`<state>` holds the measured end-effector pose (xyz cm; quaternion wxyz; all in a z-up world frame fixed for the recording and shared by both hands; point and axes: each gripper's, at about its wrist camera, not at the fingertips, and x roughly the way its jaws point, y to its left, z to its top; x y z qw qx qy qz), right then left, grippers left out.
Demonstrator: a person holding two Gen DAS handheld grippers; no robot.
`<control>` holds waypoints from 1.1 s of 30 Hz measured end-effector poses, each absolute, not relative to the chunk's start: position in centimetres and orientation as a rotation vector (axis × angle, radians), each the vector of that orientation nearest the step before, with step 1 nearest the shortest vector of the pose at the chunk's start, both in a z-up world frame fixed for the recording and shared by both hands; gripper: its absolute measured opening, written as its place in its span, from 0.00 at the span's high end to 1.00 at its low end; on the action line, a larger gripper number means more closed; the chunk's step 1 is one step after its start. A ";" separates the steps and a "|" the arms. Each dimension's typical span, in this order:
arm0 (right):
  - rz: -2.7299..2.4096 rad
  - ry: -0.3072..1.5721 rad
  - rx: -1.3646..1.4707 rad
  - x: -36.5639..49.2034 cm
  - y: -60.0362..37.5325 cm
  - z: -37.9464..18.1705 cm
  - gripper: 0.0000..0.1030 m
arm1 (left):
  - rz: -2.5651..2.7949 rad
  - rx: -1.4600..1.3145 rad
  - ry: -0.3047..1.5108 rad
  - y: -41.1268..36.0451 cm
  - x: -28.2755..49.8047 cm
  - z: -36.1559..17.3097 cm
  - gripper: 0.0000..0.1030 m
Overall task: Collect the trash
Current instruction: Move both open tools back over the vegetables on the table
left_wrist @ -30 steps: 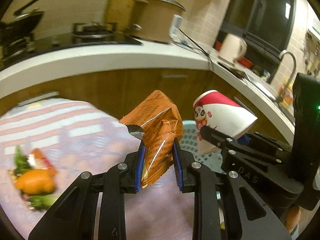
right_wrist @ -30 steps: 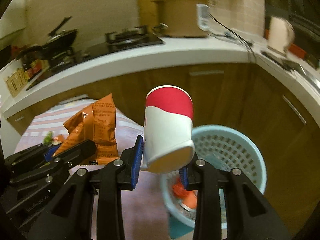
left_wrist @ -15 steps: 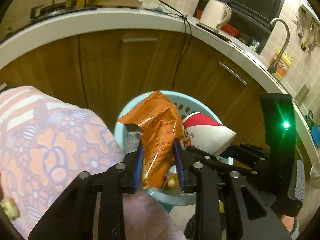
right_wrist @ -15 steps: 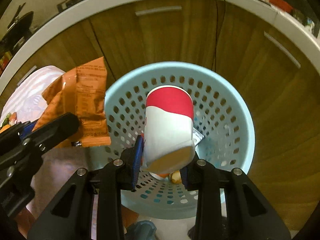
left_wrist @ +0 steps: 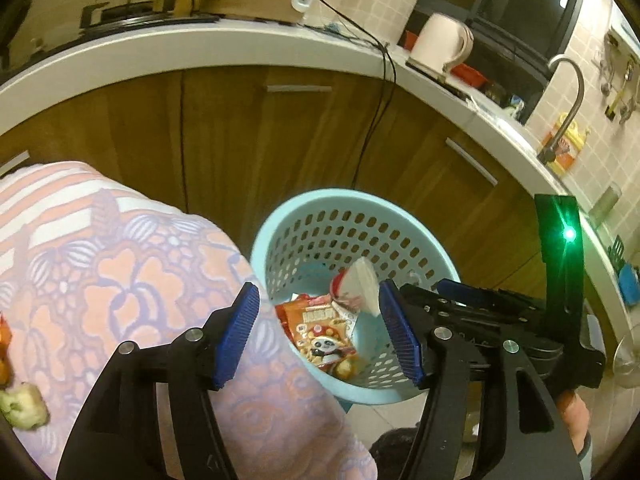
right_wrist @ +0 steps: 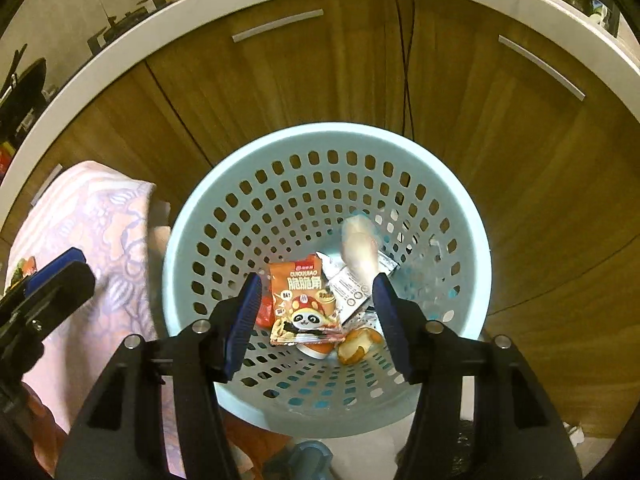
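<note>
A home kitchen: gas hob (left_wrist: 148,10), kettle (left_wrist: 440,42), sink tap (left_wrist: 568,92), wooden cabinets (right_wrist: 360,60).

snack packet (right_wrist: 303,304): orange, panda print, flat on the light-blue perforated basket (right_wrist: 464,216) floor
paper cup (right_wrist: 360,254): red-and-white, blurred, tilted inside basket

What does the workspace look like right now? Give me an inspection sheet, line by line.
Surface: floral cloth covers the table beside the basket.
Job's things: snack packet and paper cup lie inside the blue basket.
Clutter: food scraps on the cloth.
Grippers: left gripper and right gripper have just been opening; jaws apart, nothing between them.
Cables: black cord hangs down the cabinet.
Surroundings: kettle, faucet, stove.
</note>
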<state>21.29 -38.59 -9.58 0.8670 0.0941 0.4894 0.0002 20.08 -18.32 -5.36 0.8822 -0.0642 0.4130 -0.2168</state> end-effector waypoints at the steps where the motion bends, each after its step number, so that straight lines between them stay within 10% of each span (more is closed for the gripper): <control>1: 0.007 1.018 0.192 21.2 -38.2 -9.2 0.48 | -0.445 -0.140 0.850 -17.8 19.9 -5.0 0.41; 33: 0.542 0.870 0.050 17.1 -10.0 -4.8 0.48 | -0.006 -0.407 0.668 12.6 8.2 -0.4 0.43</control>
